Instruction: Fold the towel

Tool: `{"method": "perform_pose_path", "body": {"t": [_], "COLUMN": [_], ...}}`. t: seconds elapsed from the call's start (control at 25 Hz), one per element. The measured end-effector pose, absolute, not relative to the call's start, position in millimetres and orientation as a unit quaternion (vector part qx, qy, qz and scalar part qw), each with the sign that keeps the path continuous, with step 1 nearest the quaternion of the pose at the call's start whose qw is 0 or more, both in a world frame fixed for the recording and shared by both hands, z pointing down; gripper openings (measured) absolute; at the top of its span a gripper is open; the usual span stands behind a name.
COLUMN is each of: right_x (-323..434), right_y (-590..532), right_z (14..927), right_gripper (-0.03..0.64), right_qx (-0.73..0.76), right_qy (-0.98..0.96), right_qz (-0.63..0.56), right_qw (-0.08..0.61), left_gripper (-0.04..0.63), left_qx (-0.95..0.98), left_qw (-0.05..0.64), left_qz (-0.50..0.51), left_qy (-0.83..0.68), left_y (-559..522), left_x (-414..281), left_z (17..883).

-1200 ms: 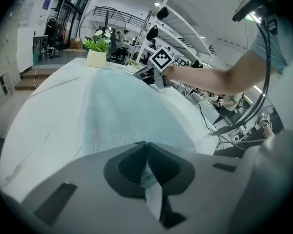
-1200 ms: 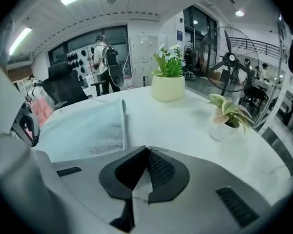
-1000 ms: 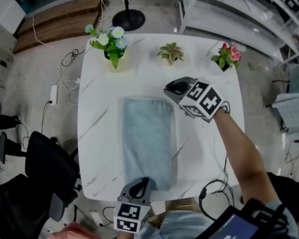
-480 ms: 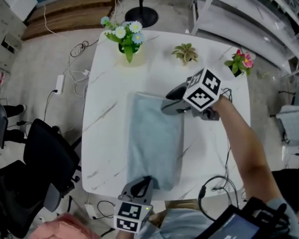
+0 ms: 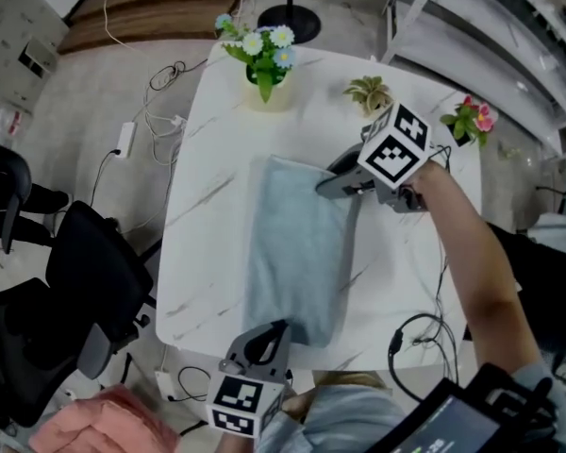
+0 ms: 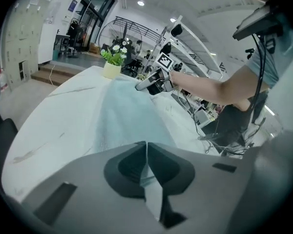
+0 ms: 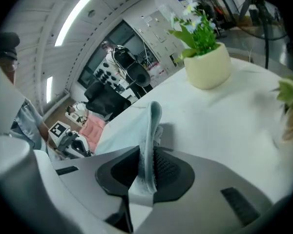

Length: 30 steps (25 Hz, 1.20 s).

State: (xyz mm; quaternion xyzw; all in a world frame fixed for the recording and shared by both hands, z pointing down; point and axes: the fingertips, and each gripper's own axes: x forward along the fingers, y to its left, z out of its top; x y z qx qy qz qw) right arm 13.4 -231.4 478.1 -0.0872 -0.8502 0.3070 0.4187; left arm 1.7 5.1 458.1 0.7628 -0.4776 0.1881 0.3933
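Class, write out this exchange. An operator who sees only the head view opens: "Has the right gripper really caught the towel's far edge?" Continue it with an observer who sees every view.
Observer: Yes. In the right gripper view the towel stands pinched between the pads of the right gripper, whose jaws have just been closing.
Operator: And the left gripper at the near edge?
Observer: In the left gripper view the jaws of the left gripper meet, with a sliver of towel nipped between them.

I'm looking down on a white marble table (image 5: 208, 206), where three potted plants are sitting along the far edge: white and blue flowers (image 5: 264, 50), a small green plant (image 5: 369, 91) and pink flowers (image 5: 474, 117). A black chair (image 5: 85, 300) is standing to the left, and a power strip (image 5: 125, 140) is lying on the floor (image 5: 85, 92).
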Motion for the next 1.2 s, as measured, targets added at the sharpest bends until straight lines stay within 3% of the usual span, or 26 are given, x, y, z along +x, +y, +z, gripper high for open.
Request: {"method": "perform_pose_path", "body": {"t": [0.28, 0.68, 1.2], "right_x": [8, 1, 7], "right_y": [-210, -139, -55], "right_z": [420, 371, 380], "right_gripper": [0.078, 0.078, 0.081], "right_qx": [-0.043, 0.004, 0.038], "right_qy": [-0.89, -0.901, -0.88], "right_qz": [0.16, -0.047, -0.193], "right_qw": [0.425, 0.43, 0.433], "left_gripper": [0.015, 0.015, 0.015], "left_qx": [0.776, 0.796, 0.809], "left_qw": [0.388, 0.33, 0.304], "left_qz": [0.19, 0.178, 0.19], "left_qy": [-0.459, -0.475, -0.465], "left_y": [32, 67, 106], "left_x": [-4, -26, -34], "left_z": [434, 412, 405]}}
